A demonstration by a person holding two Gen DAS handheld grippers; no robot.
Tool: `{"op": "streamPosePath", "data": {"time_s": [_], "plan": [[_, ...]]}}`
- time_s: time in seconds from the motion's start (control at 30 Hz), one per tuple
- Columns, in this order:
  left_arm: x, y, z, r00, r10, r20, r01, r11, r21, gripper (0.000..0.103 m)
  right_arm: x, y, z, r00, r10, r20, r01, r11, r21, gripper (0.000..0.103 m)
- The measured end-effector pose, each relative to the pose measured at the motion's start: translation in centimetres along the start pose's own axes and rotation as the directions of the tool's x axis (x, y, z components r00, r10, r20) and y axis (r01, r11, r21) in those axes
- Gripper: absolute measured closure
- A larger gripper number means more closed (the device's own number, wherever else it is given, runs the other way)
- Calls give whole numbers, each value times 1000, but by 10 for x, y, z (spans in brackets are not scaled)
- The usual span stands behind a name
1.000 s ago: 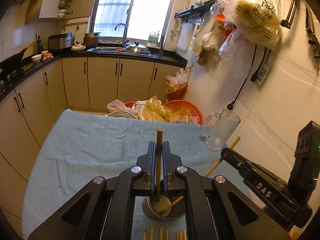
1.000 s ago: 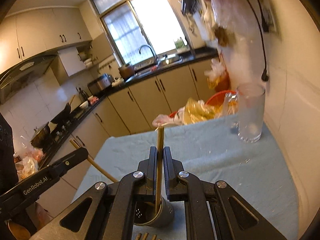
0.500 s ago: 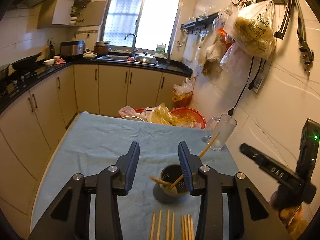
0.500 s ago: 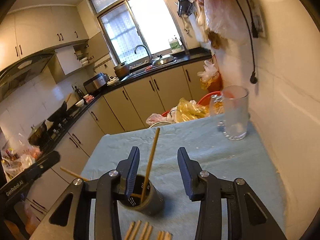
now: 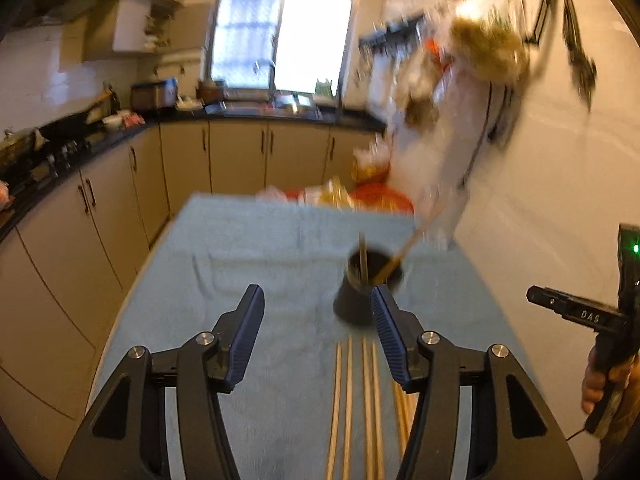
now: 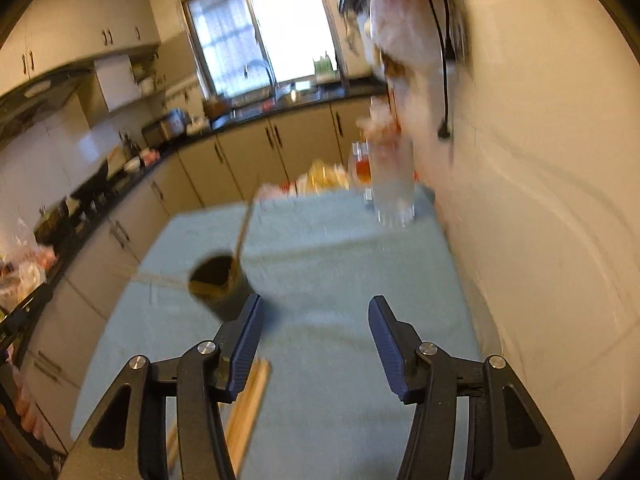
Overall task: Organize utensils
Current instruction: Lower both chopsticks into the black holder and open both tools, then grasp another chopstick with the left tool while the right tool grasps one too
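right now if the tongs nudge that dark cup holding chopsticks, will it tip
Probably fairly easily: the dark cup looks tall and narrow. The chopsticks lean well past its rim, likely pulling it that way. The blue cloth under it is soft, so it would likely catch rather than slide.

cloth (image 5: 248, 264) light blue | holder (image 5: 360, 300) dark grey | chopsticks (image 5: 348, 400) tan

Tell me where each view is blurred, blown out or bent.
Left wrist view: hanging bags and holder smeared by motion, window blown out, cabinets bowed by fisheye. Right wrist view: glass and holder smeared, window glaring, fingers sharp.
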State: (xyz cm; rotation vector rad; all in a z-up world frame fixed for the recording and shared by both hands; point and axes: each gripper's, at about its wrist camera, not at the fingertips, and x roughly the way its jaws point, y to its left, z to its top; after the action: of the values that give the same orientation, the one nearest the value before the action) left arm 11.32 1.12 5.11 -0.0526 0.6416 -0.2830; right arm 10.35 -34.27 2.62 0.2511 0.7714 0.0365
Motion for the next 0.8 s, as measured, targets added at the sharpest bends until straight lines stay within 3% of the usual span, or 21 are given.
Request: {"op": "streamPosePath", "data": {"time_s": [0.13,0.27,0.37,0.5,0.67,0.8], "plan": [[36,-7,-41,989,-14,-149,19,999,30,49,31,-4,-45,982,80,-168,-77,997,23,45],[72,-15,-74,962,-13,-274,32,997,67,49,58,1,-79,959,127,-254,-127,992,18,45],[93,-20,-88,945,1,-327,33,995,99,60,74,11,-98,943,169,-288,-170,985,20,49],[116,-24,-100,929,22,-369,31,990,135,76,92,21,-108,930,188,-316,-192,981,17,57],[136,-22,-100,917,35,-397,21,991,136,82,112,35,-109,925,183,-332,-193,981,5,61],[145,-20,-96,920,25,-392,31,990,136,82,119,44,-102,939,153,-307,-171,985,-33,62]]}}
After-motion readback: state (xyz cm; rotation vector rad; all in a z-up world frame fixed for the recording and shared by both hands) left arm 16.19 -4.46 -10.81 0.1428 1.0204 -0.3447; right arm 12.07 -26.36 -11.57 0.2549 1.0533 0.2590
